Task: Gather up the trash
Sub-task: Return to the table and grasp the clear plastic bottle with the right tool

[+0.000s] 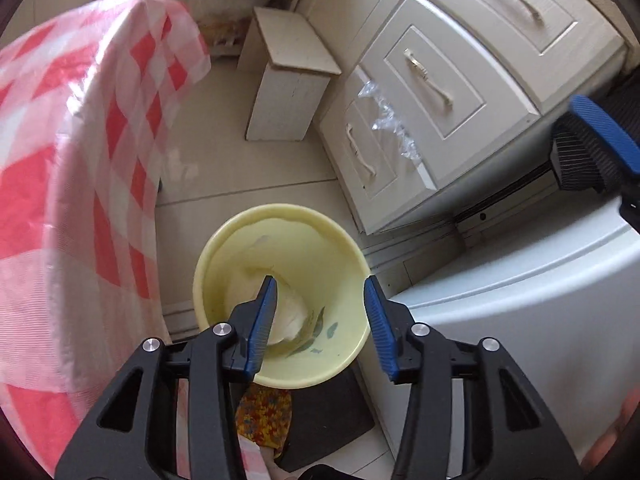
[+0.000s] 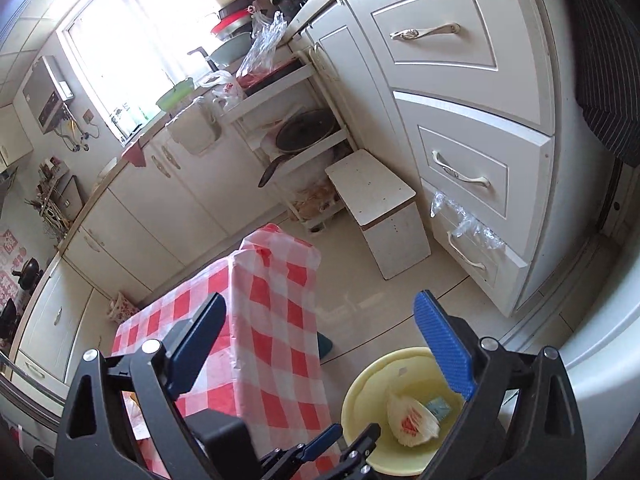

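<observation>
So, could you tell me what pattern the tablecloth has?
Red-and-white checks on the tablecloth, clearest in the right wrist view.

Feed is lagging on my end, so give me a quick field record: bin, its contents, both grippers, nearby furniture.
bin: yellow bin on the floor, open top
contents: crumpled white bag with red print, small greenish packet
left gripper: left gripper over the bin, open, nothing between fingers
right gripper: right gripper open, empty, beside the bin
nearby: checked tablecloth, white stool, drawers
</observation>
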Action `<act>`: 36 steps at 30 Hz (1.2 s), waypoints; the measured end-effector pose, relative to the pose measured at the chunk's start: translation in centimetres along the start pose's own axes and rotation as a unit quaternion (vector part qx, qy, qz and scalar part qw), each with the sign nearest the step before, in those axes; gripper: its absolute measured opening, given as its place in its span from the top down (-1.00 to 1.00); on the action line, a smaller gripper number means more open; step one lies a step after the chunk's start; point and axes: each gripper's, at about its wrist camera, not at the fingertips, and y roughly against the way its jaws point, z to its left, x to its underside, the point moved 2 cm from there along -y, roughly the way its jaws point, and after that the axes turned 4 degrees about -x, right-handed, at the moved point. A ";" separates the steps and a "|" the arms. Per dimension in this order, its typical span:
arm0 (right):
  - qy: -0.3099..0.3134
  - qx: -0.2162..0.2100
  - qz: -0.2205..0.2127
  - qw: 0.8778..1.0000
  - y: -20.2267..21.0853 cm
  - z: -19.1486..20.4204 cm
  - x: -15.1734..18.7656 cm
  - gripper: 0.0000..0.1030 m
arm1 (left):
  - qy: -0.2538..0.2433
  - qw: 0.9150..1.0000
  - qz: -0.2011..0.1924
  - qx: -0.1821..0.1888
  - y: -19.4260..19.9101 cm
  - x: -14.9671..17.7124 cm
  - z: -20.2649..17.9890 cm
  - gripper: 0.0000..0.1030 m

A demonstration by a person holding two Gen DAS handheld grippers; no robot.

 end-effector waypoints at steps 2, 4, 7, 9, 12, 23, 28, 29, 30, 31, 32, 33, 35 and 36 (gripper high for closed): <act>-0.005 -0.004 -0.009 1.000 0.2 0.2 -0.2 -0.77 | -0.010 1.000 -0.023 0.000 2.8 0.0 0.3 0.15; -0.007 -0.010 -0.019 1.000 0.4 0.7 -0.3 -0.77 | -0.022 0.998 -0.054 -0.008 6.6 -0.2 1.3 0.10; -0.001 -0.020 -0.020 1.000 0.2 1.9 -0.1 -0.77 | -0.031 0.993 -0.108 -0.034 12.9 0.6 4.1 -0.04; 0.006 -0.031 -0.012 0.999 -0.3 3.3 0.4 -0.77 | -0.021 0.988 -0.140 -0.061 17.5 1.7 7.3 -0.04; 0.024 -0.053 0.010 0.998 -1.4 5.8 1.6 -0.77 | 0.030 0.977 -0.182 -0.110 24.0 4.1 13.3 -0.06; 0.115 -0.165 0.189 0.961 -8.2 18.2 10.9 -0.77 | 0.339 0.924 -0.137 -0.109 30.9 15.1 34.8 -0.08; 0.134 -0.206 0.241 0.939 -9.6 22.5 14.6 -0.77 | 0.368 0.920 -0.119 -0.059 28.4 15.1 36.0 -0.09; 0.132 -0.213 0.251 0.935 -9.9 23.1 15.2 -0.77 | 0.372 0.919 -0.117 -0.055 27.8 15.2 36.1 -0.09; 0.130 -0.215 0.258 0.933 -10.3 23.7 15.7 -0.77 | 0.377 0.917 -0.114 -0.053 27.4 14.9 36.3 -0.09; 0.129 -0.212 0.261 0.933 -10.6 24.3 16.1 -0.77 | 0.382 0.916 -0.114 -0.054 26.8 14.8 36.5 -0.08; 0.126 -0.210 0.262 0.933 -10.8 24.9 16.5 -0.77 | 0.387 0.913 -0.112 -0.057 26.3 14.4 36.6 -0.08; 0.120 -0.211 0.264 0.934 -11.2 25.3 16.6 -0.77 | 0.392 0.911 -0.111 -0.056 25.9 14.2 36.7 -0.08; 0.109 -0.215 0.267 0.933 -11.9 26.4 16.9 -0.77 | 0.398 0.909 -0.109 -0.057 25.4 14.0 37.0 -0.08; 0.109 -0.214 0.269 0.933 -12.4 27.1 17.1 -0.77 | 0.398 0.909 -0.109 -0.057 25.2 13.9 37.1 -0.08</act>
